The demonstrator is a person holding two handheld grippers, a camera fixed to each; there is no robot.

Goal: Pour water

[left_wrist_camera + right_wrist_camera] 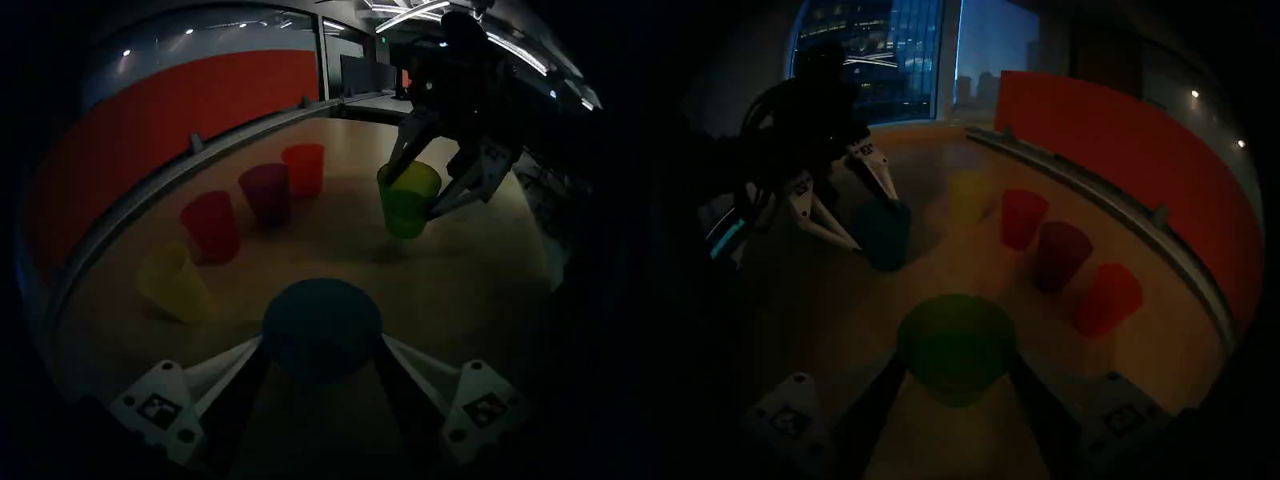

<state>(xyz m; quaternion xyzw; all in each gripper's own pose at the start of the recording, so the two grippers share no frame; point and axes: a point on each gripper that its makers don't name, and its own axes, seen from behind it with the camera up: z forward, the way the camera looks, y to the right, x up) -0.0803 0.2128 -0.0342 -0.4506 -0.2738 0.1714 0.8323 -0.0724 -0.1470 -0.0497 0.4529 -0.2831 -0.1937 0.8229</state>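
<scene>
My left gripper (322, 346) is shut on a dark blue cup (322, 324), held just in front of the camera over the wooden table (448, 272). Across the table, my right gripper (418, 186) is shut on a green cup (406, 200), which hangs a little above the tabletop and leans slightly. In the right gripper view the green cup (956, 344) sits between that gripper's (956, 366) own fingers, and the left gripper (874, 210) grips the blue cup (882, 232) farther off. The light is too dim to tell whether either cup holds water.
A row of cups stands along the table's wall side: yellow (172, 282), red (212, 226), purple (266, 192), orange (304, 168). Behind them run a low rail and a red wall panel (160, 128). A person's dark shape (800, 120) stands before the windows.
</scene>
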